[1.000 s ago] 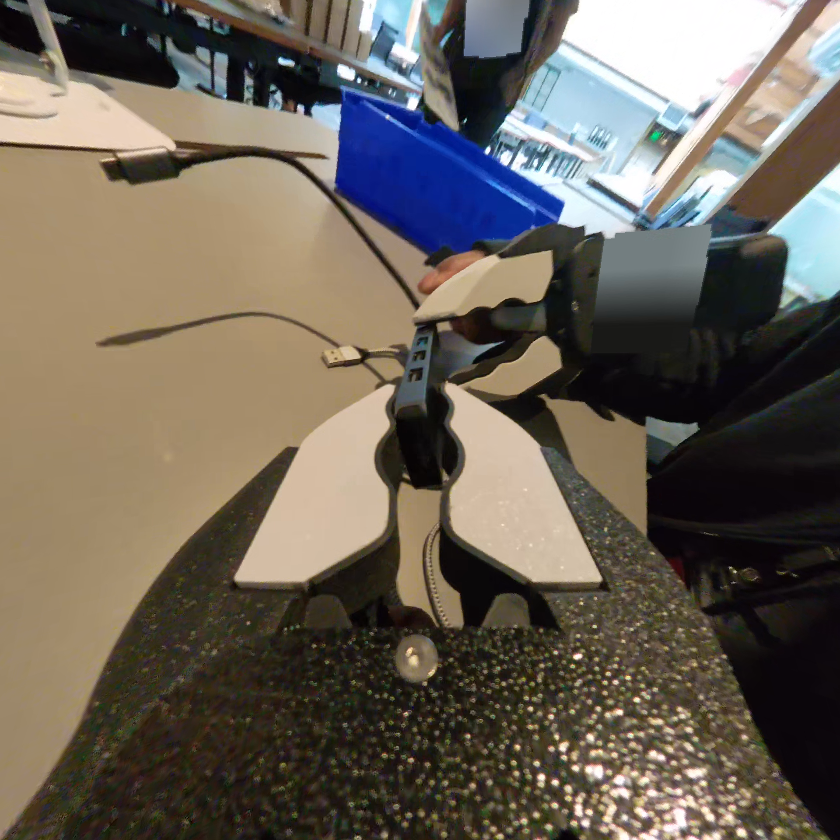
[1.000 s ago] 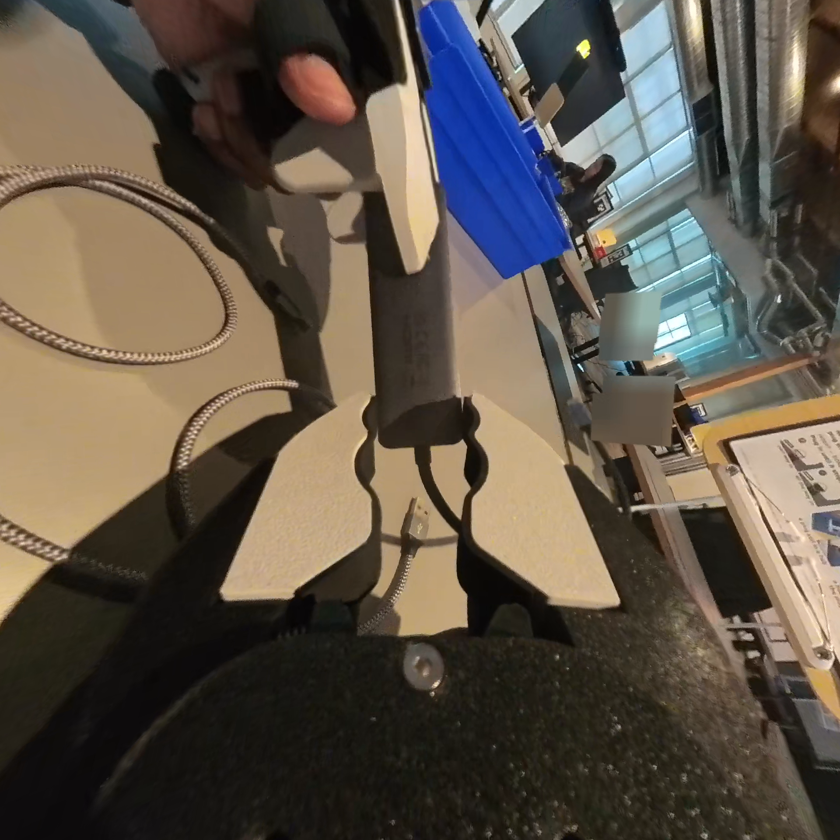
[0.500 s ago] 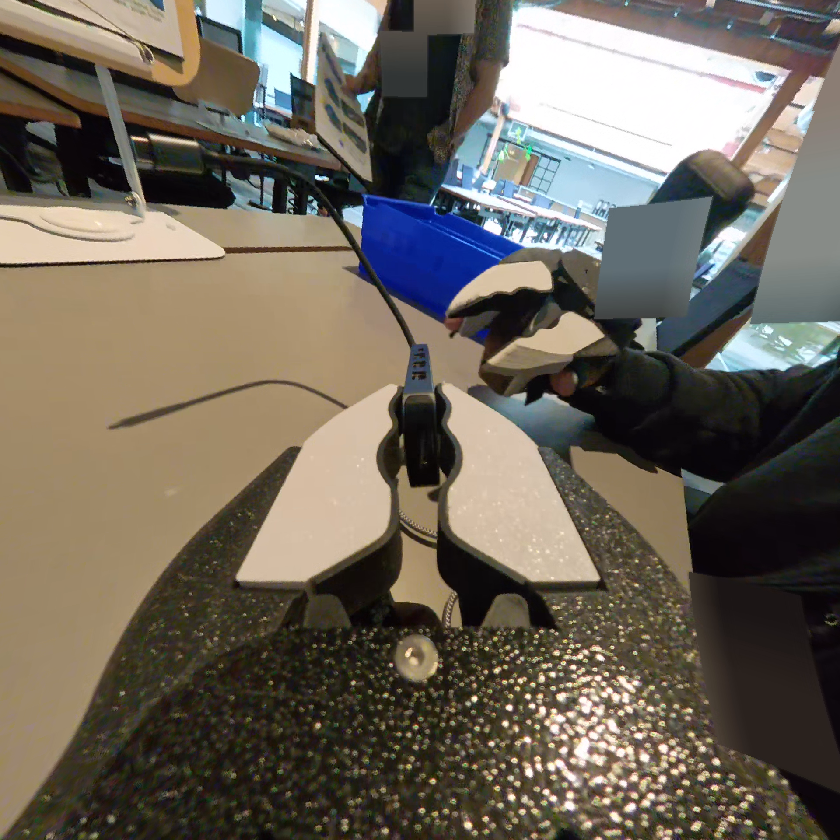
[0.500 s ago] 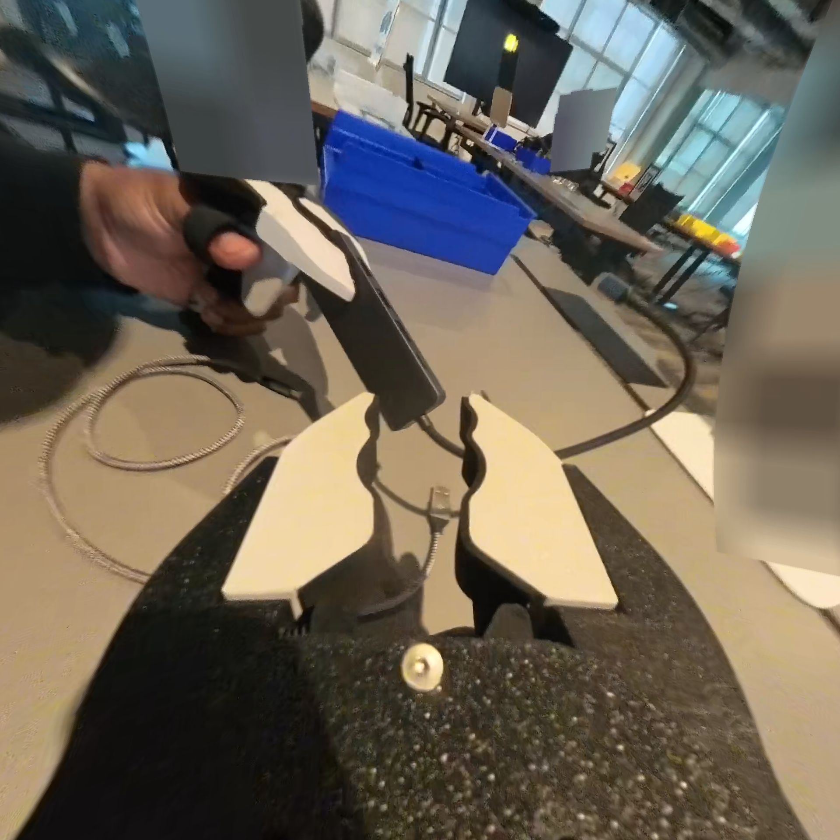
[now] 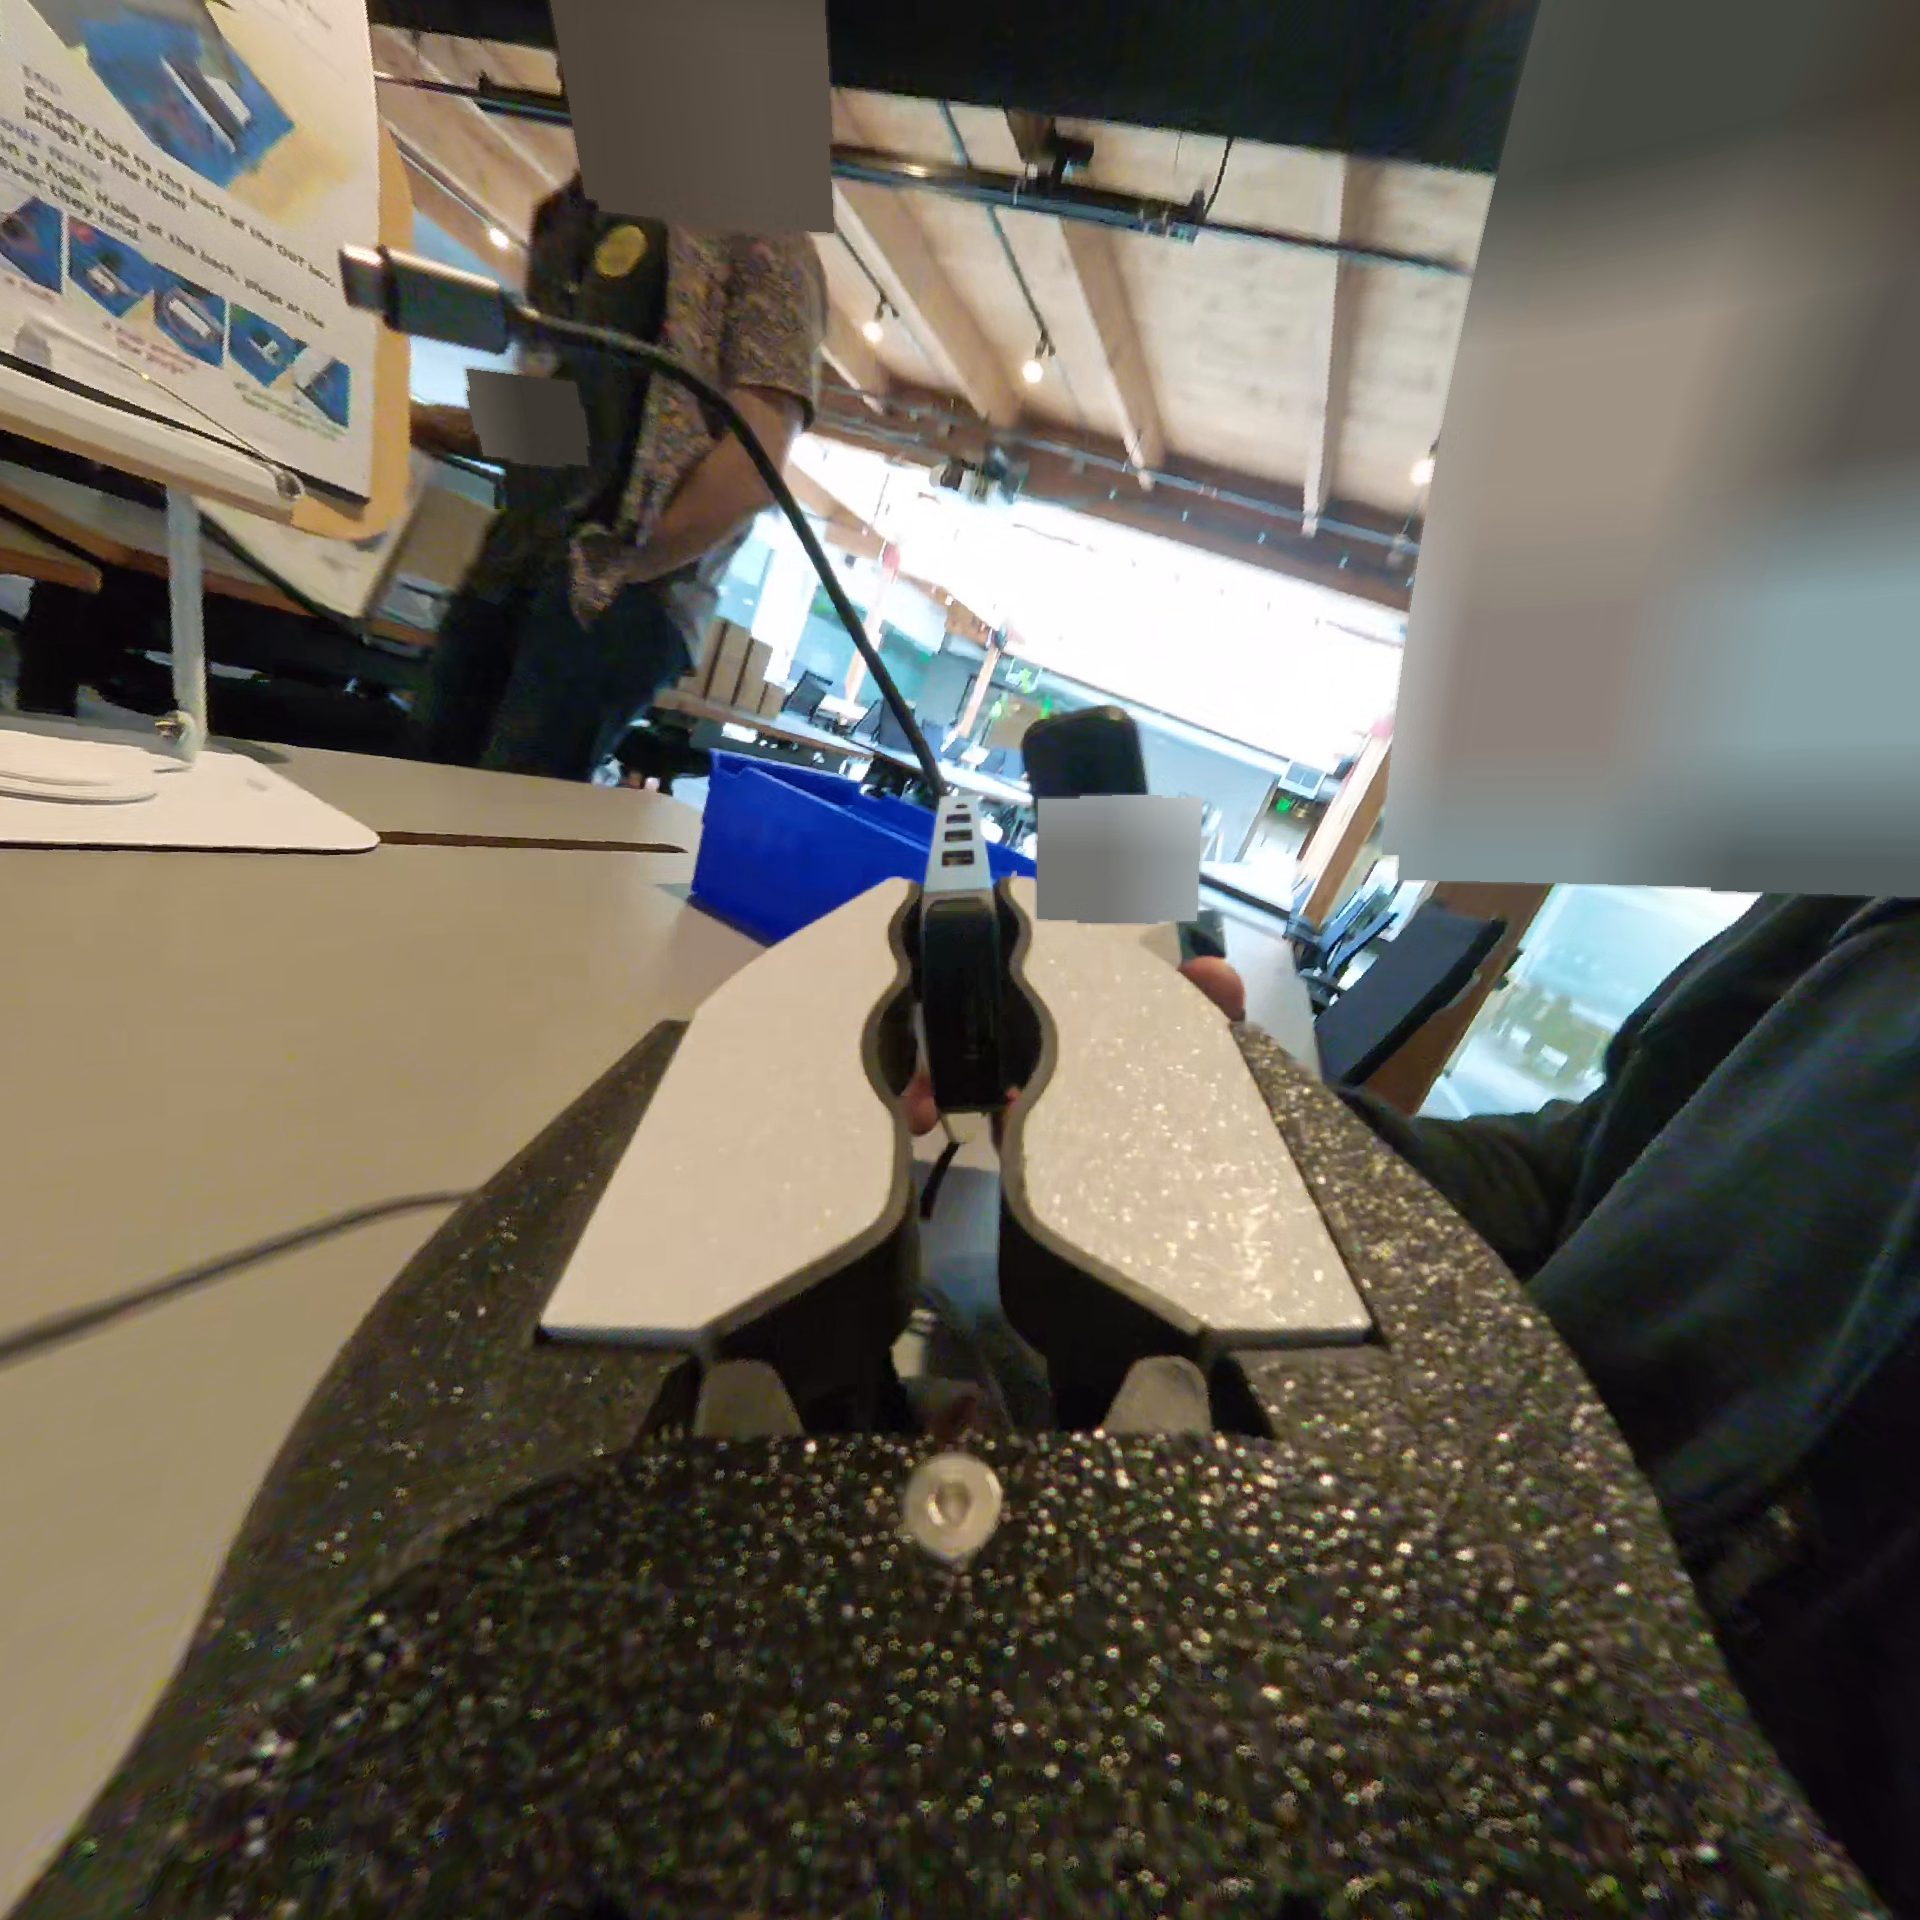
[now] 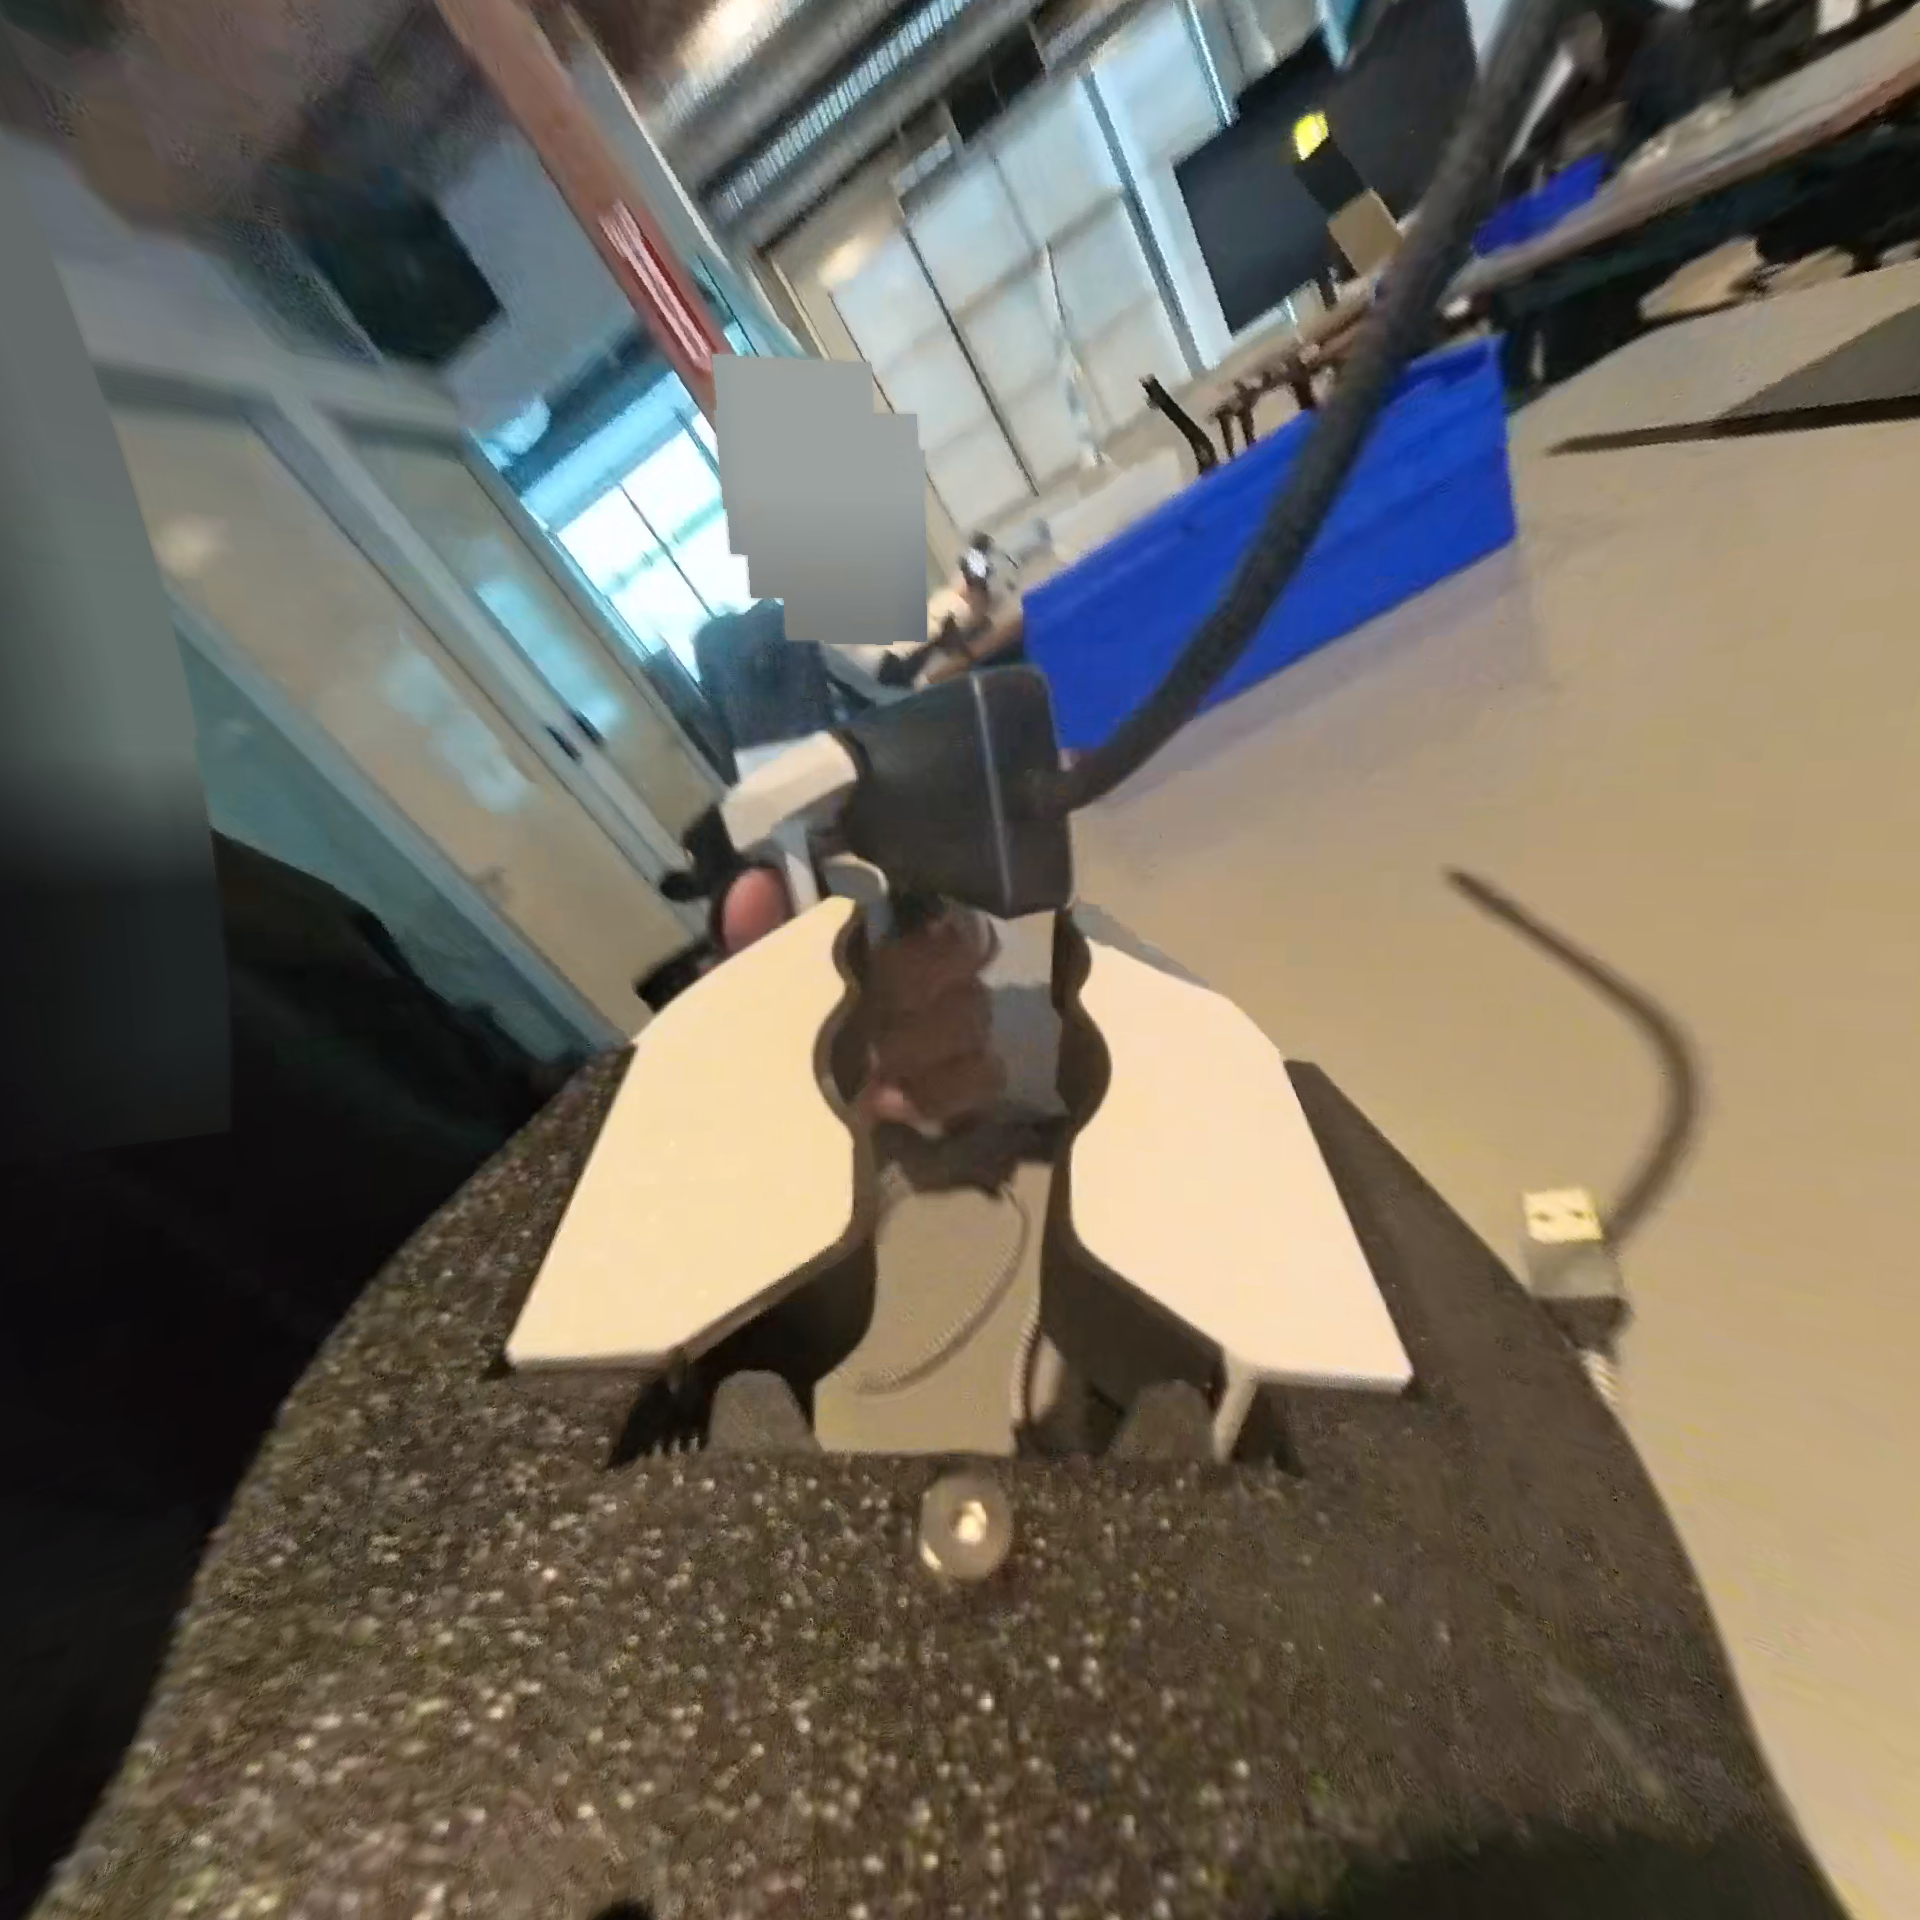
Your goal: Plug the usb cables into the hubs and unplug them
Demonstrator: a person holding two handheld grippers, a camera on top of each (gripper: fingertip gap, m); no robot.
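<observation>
My left gripper [image 5: 958,906] is shut on a black USB hub [image 5: 961,997] and holds it up above the grey table [image 5: 312,987], with the port side [image 5: 958,844] facing up. The hub's own black cable [image 5: 769,478] arcs up to the left and ends in a free plug [image 5: 416,296]. In the right wrist view my right gripper [image 6: 956,925] is open. The hub's cable end [image 6: 966,800] sits just beyond its tips, held by the left gripper's finger [image 6: 790,790]. A loose USB plug [image 6: 1564,1231] on a dark cable [image 6: 1652,1049] lies on the table to the right.
A blue bin [image 5: 810,842] stands at the table's far edge and also shows in the right wrist view [image 6: 1351,540]. A sign on a stand [image 5: 187,260] with a white base [image 5: 156,810] is at the far left. A person [image 5: 644,468] stands behind the table. A braided cable [image 6: 977,1320] lies under my right gripper. The left gripper's tips are roughly 4 cm from the right gripper's.
My right gripper has opened and let go of the hub's cable end. My left gripper has lifted and tilted the hub upward, and the hub's cable and plug now swing in the air.
</observation>
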